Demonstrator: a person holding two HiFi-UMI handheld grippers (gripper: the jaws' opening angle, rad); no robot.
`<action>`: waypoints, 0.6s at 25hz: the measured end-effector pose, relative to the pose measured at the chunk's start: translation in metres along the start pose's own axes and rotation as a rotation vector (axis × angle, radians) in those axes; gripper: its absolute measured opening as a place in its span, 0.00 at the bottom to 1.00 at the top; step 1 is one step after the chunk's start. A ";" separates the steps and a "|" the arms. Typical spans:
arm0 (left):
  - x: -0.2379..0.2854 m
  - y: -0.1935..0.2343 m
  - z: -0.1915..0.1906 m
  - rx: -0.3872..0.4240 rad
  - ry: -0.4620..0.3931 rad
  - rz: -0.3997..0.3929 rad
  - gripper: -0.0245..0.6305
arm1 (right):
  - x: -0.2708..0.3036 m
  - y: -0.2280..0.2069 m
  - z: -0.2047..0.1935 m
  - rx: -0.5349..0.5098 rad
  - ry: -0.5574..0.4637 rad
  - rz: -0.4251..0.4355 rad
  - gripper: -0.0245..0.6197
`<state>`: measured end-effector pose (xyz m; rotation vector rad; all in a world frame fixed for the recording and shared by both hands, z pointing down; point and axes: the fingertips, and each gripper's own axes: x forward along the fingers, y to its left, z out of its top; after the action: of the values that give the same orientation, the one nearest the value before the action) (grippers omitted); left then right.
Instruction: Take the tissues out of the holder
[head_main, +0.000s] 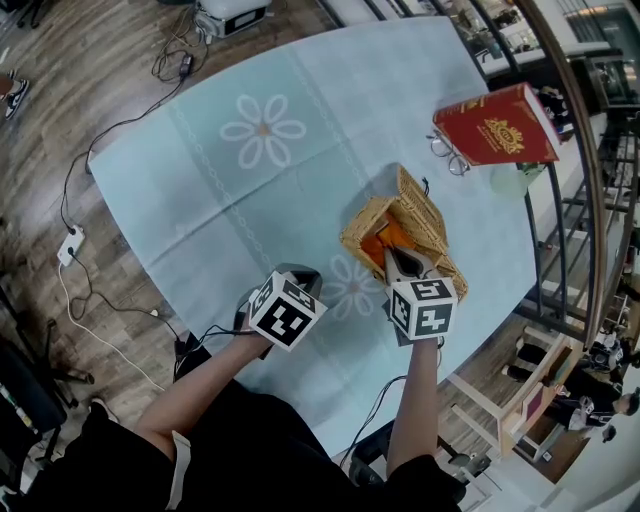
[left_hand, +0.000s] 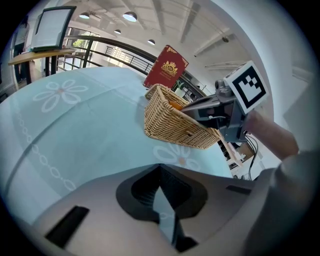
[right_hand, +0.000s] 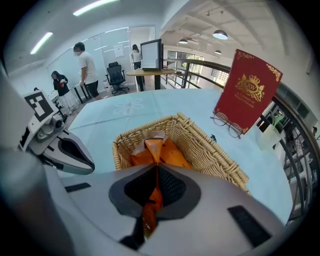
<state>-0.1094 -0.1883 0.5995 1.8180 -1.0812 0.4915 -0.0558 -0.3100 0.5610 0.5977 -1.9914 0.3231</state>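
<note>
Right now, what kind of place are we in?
Probably an office on an upper floor. There is a wooden desk with a dark monitor, a black office chair, and a dark metal railing curving along the edge.

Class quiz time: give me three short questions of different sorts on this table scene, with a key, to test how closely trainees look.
1. True or false: the right gripper is shut on an orange tissue that reaches up out of the wicker basket.
2. What lies on the table next to the upright red book? A) glasses B) a phone C) a mug
3. Short answer: is the left gripper inside the basket or outside it?

Key: 1 true; 2 A; 3 outside, over the tablecloth beside the basket.
</note>
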 end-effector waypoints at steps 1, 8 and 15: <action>0.000 0.000 -0.001 -0.006 0.002 -0.002 0.04 | -0.001 0.000 0.000 0.007 -0.006 -0.006 0.06; 0.001 -0.003 -0.004 -0.007 0.015 -0.006 0.04 | -0.021 -0.001 0.005 0.056 -0.077 -0.058 0.06; 0.001 -0.007 -0.003 -0.002 0.024 -0.008 0.04 | -0.051 -0.012 0.016 0.118 -0.158 -0.105 0.06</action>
<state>-0.1026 -0.1845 0.5981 1.8094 -1.0574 0.5057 -0.0419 -0.3136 0.5081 0.8218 -2.0933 0.3395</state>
